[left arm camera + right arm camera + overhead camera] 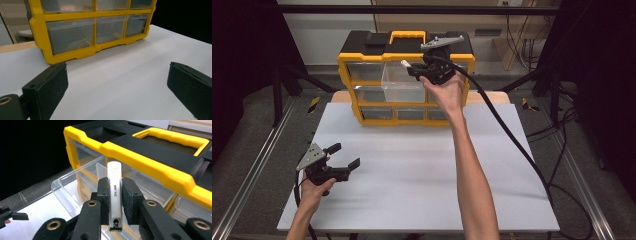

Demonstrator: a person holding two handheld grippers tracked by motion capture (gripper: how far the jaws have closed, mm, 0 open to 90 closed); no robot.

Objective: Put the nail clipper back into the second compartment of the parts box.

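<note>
The right gripper (115, 203) pinches a slim white nail clipper (115, 197) between its fingers (103, 195), the pads pressed flat against the clipper's two long sides, and holds it at the front of the yellow organiser (404, 75) that stands at the far end of the counter (422, 165). What the coming move turns on is how the clipper lies against the pulled-out clear drawer (403, 82): its long axis runs straight out along the fingers, with the rounded free end pointing forward over the drawer's open top and toward the cabinet face, while the riveted end sits back by the gripper's body. In the right gripper view the drawer's near rim and thin inner divider show just below and beyond the clipper's tip, so the piece seems to hang above the drawer rather than inside it; whether the tip has crossed the rim I cannot tell for certain. A release here would likely need the tip tilted down into the drawer first. The left gripper (343, 159) rests well apart, low over the near left of the counter, its fingers (47, 85) spread wide with nothing between them, so the right hand is plainly the nearer one.
</note>
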